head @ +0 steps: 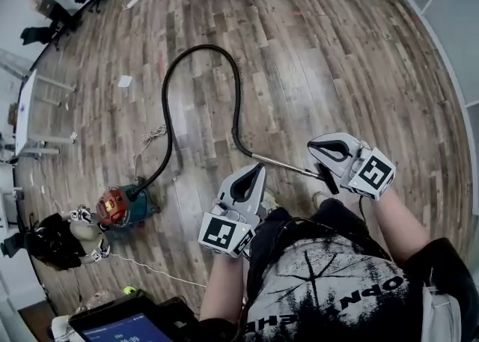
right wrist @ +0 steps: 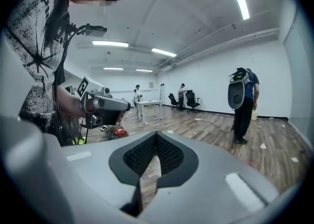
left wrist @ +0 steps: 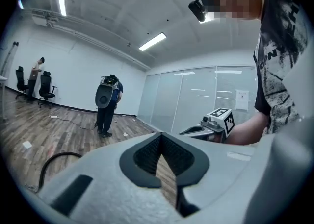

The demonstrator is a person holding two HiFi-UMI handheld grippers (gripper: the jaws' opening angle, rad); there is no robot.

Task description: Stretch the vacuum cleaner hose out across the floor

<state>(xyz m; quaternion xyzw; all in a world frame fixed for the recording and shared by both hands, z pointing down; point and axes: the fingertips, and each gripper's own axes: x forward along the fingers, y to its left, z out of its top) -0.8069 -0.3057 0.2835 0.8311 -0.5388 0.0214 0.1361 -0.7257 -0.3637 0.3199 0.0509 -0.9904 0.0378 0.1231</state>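
Step in hand: the approach, before any grasp; judging by the layout, the stretching has not begun.
Hose: the black hose point(head: 238, 101) lies on the wooden floor point(head: 322, 56) in a tall, narrow loop, nowhere near straight.
Fixed end: it leaves the vacuum cleaner point(head: 123, 207), which sits on the floor at the left of the head view.
Free end: the loop comes back down into a metal wand point(head: 284, 165), whose dark tip lies by the person's feet.
Left hand-held gripper point(head: 258, 170): clenched with nothing between its jaws, held above the floor near the wand.
Right hand-held gripper point(head: 316, 146): likewise clenched and empty; in the head view it sits just over the wand's tip, but its own view shows no part of the wand in its jaws.
Next move: it seems to call for parting one pair of jaws, lowering them over the wand or hose end, clamping, then drawing it away from the vacuum cleaner until the loop opens out.
Risk: pulling too hard could drag the vacuum cleaner along.
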